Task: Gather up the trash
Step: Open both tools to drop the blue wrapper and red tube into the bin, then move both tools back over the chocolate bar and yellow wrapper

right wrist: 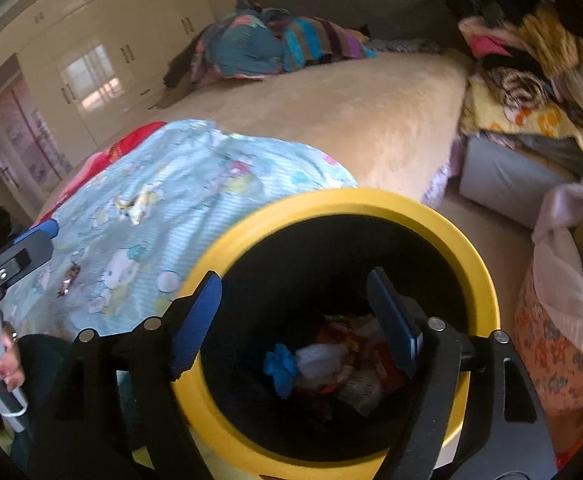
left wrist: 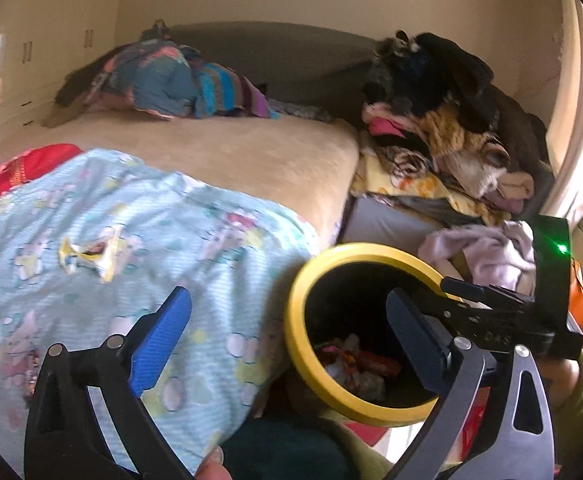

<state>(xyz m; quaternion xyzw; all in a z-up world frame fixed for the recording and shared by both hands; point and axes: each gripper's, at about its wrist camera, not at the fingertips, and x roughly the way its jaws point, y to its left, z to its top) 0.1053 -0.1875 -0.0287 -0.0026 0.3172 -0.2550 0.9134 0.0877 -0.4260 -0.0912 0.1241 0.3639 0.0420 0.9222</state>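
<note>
Yellow-rimmed bin: one | wrappers on quilt: two | left gripper wide, empty | right gripper wide, empty

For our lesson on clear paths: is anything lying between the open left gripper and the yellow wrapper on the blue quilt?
Nothing visible. The left gripper is open and empty, and only bare blue quilt lies between it and the yellow wrapper.

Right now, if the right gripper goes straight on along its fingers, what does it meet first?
Probably the trash in the yellow bin: the open right gripper points down into its mouth, nothing between. Depth is unclear.
</note>
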